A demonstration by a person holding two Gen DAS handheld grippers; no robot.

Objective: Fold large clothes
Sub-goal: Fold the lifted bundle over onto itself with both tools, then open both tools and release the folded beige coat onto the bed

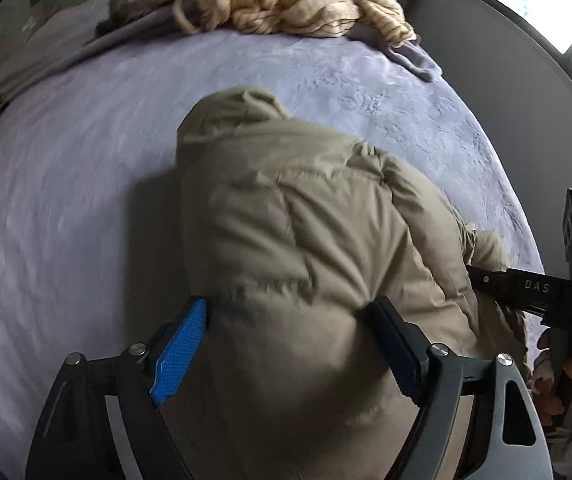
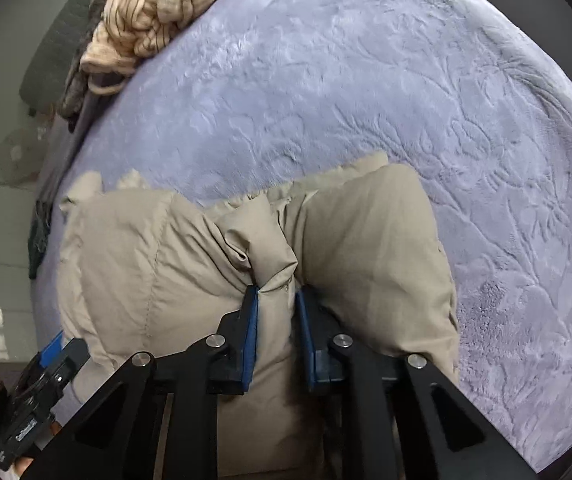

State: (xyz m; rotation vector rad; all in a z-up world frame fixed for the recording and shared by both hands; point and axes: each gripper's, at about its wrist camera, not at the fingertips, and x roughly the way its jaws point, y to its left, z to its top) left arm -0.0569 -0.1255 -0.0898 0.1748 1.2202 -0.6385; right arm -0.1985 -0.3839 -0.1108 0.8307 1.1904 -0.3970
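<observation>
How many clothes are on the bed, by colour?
Tan: 1, the puffy jacket
Cream with dark stripes: 1, the crumpled garment
Other clothes in that far pile: cannot tell how many
Total I can count: 2, on the purple blanket

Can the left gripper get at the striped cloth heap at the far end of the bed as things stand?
Probably not yet: the left gripper has the tan jacket bulging between its jaws, and the striped heap lies well beyond, across bare blanket.
</observation>
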